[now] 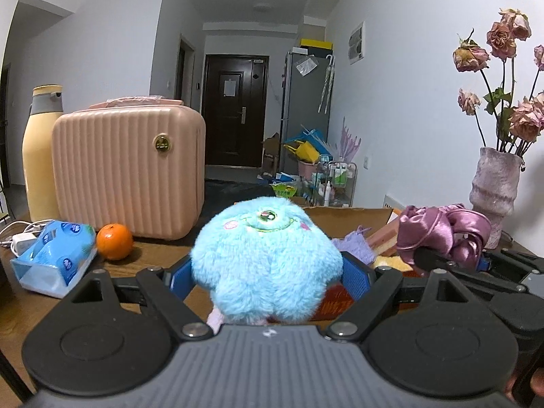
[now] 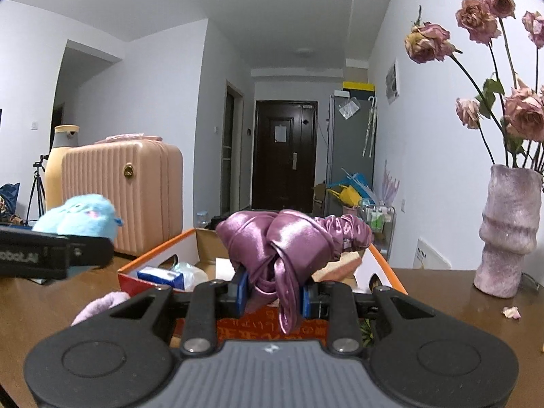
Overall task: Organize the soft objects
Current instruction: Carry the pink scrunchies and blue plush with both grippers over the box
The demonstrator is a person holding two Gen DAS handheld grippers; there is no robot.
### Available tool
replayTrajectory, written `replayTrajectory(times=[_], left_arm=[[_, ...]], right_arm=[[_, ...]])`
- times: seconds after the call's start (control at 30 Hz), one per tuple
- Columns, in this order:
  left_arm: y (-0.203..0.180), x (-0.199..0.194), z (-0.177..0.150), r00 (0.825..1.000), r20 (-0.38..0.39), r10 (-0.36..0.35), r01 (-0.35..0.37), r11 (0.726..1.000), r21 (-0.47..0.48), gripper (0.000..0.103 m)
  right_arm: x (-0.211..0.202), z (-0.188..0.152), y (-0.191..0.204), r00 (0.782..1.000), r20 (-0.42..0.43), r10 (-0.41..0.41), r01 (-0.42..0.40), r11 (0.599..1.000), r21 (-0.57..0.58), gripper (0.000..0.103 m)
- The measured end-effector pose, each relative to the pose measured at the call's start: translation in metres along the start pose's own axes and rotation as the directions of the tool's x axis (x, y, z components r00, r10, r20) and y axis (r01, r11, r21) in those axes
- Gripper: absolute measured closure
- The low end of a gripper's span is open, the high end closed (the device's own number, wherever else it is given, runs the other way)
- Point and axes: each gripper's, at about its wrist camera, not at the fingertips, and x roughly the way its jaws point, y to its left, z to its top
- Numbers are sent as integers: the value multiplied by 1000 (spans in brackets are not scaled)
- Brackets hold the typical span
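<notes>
Hand-held gripper, left, clamps blue plush toy.

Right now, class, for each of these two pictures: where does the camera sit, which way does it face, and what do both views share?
Left wrist: sits on the left gripper, facing along its fingers toward the hallway door; the jaws clamp a blue plush toy; the right gripper shows at the right edge.
Right wrist: sits on the right gripper, facing the same way over an open box; the jaws pinch purple satin fabric.
Shared: plush toy, satin fabric, pink suitcase, vase.
</notes>
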Motion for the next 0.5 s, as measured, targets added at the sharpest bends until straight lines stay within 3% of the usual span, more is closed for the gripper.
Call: replayTrajectory(times=[0.5], left_arm=[[-10,36,16,1000,14,18,-18,999,-39,17]], right_arm=[[31,7,-1,999,31,10,-9,1000,-8,75]])
